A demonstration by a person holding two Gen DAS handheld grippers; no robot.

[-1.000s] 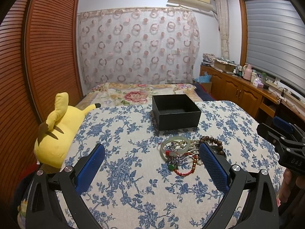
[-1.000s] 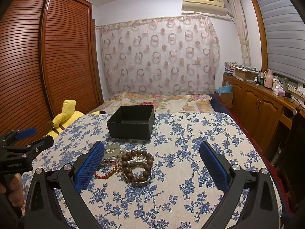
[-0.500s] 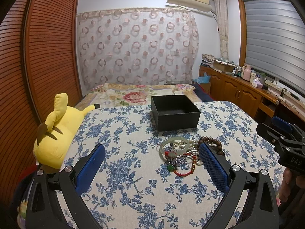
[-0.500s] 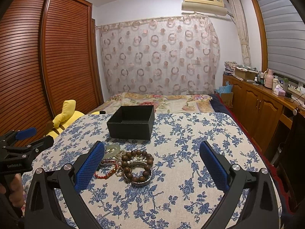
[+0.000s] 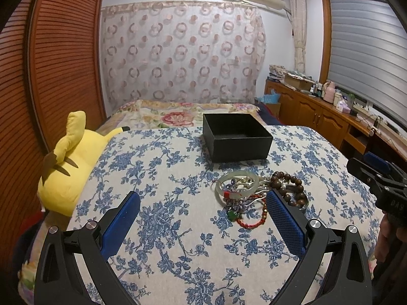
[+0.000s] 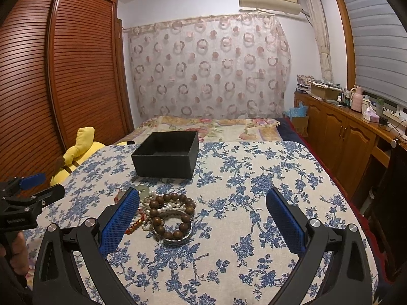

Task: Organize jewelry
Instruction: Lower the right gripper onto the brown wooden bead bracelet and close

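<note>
Jewelry [image 5: 257, 198] tangled in a heap on the tablecloth [image 5: 157, 228], just before the empty box [image 5: 236, 137] | left gripper [image 5: 203, 226], right gripper [image 6: 203, 226] — jaws wide, holding nothing | beads light, slippery, strands snag — pinch the stiff pale bangle [image 5: 236, 184] rim first.

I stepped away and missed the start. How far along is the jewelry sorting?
Nothing looks done: the black box appears empty. Nothing is in hand either; the left gripper and right gripper are both open above the floral cloth. Everything is left: the pale bangle, wooden bead bracelet and red cord lie tangled in one pile in front of the box.
</note>
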